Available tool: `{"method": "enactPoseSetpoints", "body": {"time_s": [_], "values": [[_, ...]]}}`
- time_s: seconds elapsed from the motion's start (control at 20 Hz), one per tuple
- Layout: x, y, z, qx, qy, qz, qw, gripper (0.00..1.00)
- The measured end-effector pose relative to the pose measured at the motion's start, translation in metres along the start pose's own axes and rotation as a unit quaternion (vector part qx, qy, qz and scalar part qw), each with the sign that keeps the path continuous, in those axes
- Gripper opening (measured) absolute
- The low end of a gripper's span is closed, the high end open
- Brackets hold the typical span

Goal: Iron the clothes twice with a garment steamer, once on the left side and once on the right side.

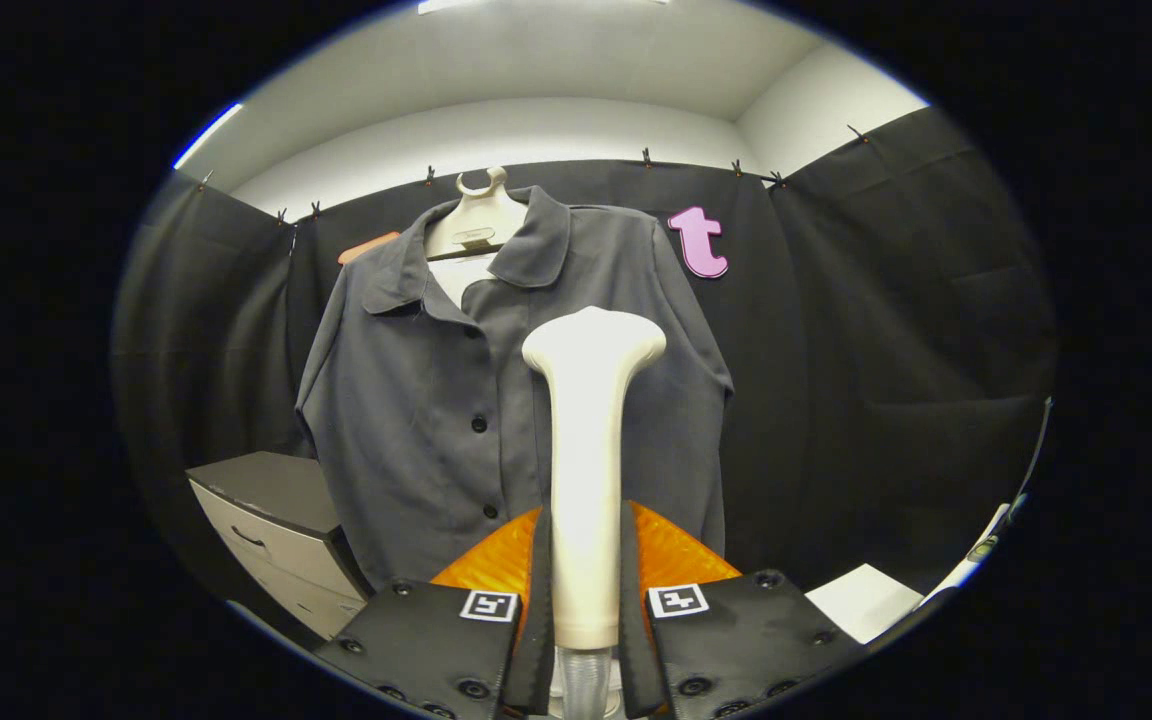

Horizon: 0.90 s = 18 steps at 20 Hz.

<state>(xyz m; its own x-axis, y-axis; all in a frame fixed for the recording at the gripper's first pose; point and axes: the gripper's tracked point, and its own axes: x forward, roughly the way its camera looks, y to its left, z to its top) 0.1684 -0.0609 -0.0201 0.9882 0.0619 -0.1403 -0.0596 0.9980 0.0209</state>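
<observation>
Gripping the cream plastic steamer head (588, 440), the gripper (584, 600) had both fingers clamped on its handle; head stood upright, near the dark grey button-front shirt (436, 400) on a hanger (477, 215).

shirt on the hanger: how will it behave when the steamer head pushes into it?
The shirt is probably floppy: thin, draping cloth. It likely swings, hanging from one hanger. The tool is shut on the steamer, whose broad head should spread pressure.
</observation>
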Motion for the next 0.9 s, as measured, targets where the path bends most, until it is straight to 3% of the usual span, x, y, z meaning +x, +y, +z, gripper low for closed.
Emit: {"method": "enactPoseSetpoints", "body": {"time_s": [0.5, 0.9], "values": [[0.000, -0.001, -0.035, -0.004, 0.015, -0.006, 1.000, 0.34], [-0.016, -0.011, -0.102, 0.012, 0.057, -0.017, 0.998, 0.34]]}}
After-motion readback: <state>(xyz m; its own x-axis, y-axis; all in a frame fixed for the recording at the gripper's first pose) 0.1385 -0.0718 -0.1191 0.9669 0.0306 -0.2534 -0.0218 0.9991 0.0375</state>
